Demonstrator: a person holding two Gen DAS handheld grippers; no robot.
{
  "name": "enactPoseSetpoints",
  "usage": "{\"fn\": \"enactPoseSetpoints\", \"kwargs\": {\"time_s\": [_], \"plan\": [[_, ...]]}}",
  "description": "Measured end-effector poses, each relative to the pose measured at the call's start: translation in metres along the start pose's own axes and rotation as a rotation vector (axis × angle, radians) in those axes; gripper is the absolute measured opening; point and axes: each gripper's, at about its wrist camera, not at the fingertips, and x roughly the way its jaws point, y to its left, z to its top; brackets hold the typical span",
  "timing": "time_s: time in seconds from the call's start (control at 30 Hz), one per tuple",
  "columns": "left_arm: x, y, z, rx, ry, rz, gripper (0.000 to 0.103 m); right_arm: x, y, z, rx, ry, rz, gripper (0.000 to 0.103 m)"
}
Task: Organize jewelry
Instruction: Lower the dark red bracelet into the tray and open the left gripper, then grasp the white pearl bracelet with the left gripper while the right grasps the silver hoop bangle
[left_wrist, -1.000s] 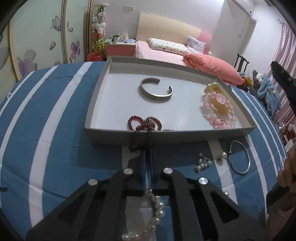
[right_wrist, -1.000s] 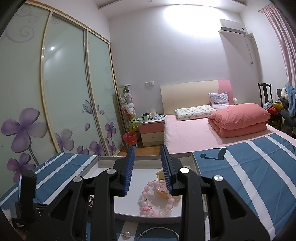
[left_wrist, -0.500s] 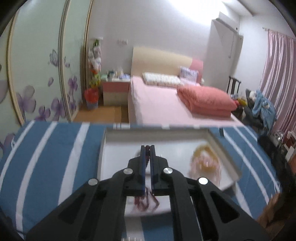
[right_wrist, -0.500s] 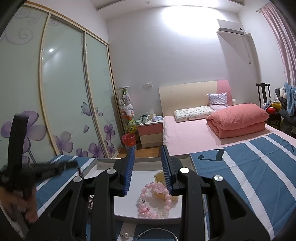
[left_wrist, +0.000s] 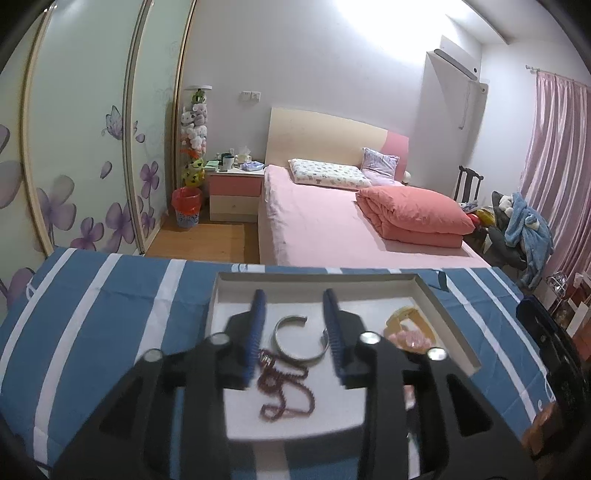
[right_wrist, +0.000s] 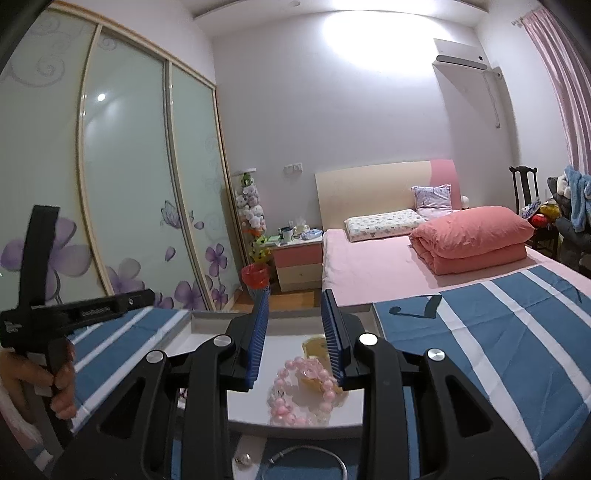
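While hovering over white tray (left_wrist: 447, 306), left gripper (left_wrist: 293, 328) spread wide, empty. Dark red bead strand (left_wrist: 284, 387) lying in tray beside silver cuff (left_wrist: 299, 339). Right gripper (right_wrist: 293, 332) likewise parted, empty, above pink bead bracelet (right_wrist: 295, 391).

Between the left fingers (left_wrist: 256, 332), inside the shallow white cardboard tray (left_wrist: 448, 314), the dark-red beaded necklace (left_wrist: 284, 391) lies before the open silver metal cuff (left_wrist: 299, 338).

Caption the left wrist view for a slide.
Open left hand-held gripper above the tray, with red beads and silver cuff inside.
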Motion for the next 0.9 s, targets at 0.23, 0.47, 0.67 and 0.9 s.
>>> {"fn": "enactPoseSetpoints", "kwargs": {"time_s": [0.23,0.47,0.67,0.9], "plan": [[-0.031,0.026,-0.051,-0.007,0.079,-0.009,0.067,-0.009,-0.003,-0.029,-0.075,0.202,0.016,0.050],[-0.054,0.045,-0.087,-0.027,0.111,0.011,0.081,0.005,-0.001,-0.066,-0.105,0.482,-0.003,0.078],[-0.057,0.054,-0.093,-0.046,0.128,0.009,0.083,0.034,0.013,-0.091,-0.155,0.636,-0.067,0.089],[-0.054,0.051,-0.102,-0.026,0.159,0.004,0.085,0.057,0.010,-0.092,-0.111,0.665,-0.091,0.093]]}}
